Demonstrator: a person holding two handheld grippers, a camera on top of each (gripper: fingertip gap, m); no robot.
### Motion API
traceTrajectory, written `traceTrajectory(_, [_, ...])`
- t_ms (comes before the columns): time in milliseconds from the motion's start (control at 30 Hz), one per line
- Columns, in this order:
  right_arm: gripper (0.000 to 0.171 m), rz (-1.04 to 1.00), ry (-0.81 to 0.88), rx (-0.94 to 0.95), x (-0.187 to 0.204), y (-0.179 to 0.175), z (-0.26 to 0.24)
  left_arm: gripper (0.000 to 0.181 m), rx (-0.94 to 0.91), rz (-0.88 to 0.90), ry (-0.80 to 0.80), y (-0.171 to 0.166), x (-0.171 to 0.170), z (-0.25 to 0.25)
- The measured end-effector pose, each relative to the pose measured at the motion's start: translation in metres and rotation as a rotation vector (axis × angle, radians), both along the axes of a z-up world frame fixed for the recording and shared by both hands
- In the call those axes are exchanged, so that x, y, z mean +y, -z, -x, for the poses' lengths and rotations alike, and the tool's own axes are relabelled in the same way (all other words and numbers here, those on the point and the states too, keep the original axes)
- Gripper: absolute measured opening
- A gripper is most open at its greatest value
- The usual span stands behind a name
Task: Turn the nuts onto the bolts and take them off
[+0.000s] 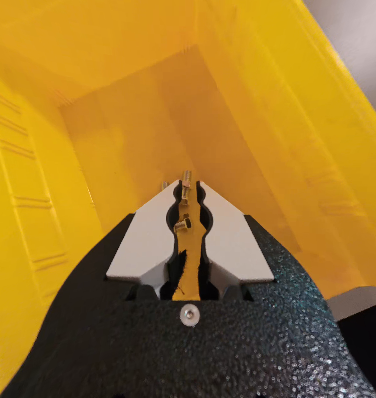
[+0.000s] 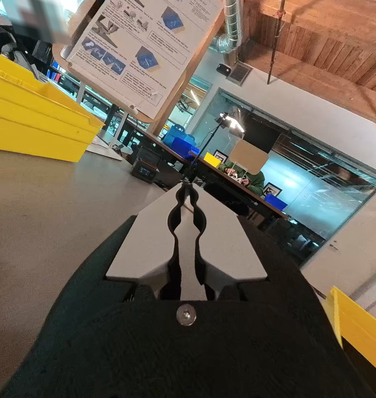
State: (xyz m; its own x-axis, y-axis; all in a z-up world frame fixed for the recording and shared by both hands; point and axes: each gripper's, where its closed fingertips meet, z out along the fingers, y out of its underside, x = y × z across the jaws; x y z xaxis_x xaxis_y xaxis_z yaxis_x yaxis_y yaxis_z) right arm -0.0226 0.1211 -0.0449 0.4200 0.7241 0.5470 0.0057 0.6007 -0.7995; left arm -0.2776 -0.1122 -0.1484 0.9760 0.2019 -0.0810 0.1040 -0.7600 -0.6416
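Note:
In the left wrist view my left gripper (image 1: 188, 183) reaches down into a yellow bin (image 1: 53, 172). Its jaws stand a narrow gap apart. A brass-coloured bolt (image 1: 186, 187) lies on the bin floor in the gap at the fingertips; I cannot see that it is gripped. A second bolt (image 1: 182, 225) lies farther back between the fingers. A third bolt (image 1: 165, 184) peeks out beside the left fingertip. No nut is visible. In the right wrist view my right gripper (image 2: 185, 184) hovers low over the grey table (image 2: 53, 204), shut and empty.
A yellow bin (image 2: 32, 120) stands at the left of the right wrist view and another yellow bin corner (image 2: 359, 323) at lower right. An instruction board (image 2: 139, 43) stands behind. A small black device (image 2: 146, 168) sits at the table's far edge. A person sits at a distant table. Across from one pair of fingers to the other is roughly 35 cm.

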Motion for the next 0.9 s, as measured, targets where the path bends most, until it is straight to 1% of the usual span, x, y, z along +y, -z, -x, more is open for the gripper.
traceTrajectory(33, [0.002, 0.002, -0.004, -0.004, 0.000, 0.001, 0.001, 0.012, -0.011, 0.006, -0.005, 0.003, -0.001, 0.001])
traceTrajectory(133, [0.002, 0.004, -0.008, -0.012, -0.001, 0.002, 0.002, 0.012, -0.031, 0.046, -0.004, 0.013, -0.003, 0.001])
traceTrajectory(467, [0.002, 0.000, -0.024, -0.034, -0.003, 0.006, 0.005, 0.010, 0.038, 0.160, -0.025, 0.025, -0.006, 0.007])
traceTrajectory(733, [0.002, -0.001, -0.025, -0.034, -0.003, 0.005, 0.005, 0.007, 0.039, 0.168, -0.044, 0.025, -0.008, 0.011])
traceTrajectory(833, [0.002, -0.003, -0.022, -0.029, -0.003, 0.004, 0.004, 0.007, 0.094, 0.106, -0.103, 0.010, -0.007, 0.022])
traceTrajectory(900, [0.002, -0.001, -0.018, -0.023, -0.002, 0.003, 0.004, 0.007, 0.159, 0.004, -0.124, -0.015, 0.000, 0.026])
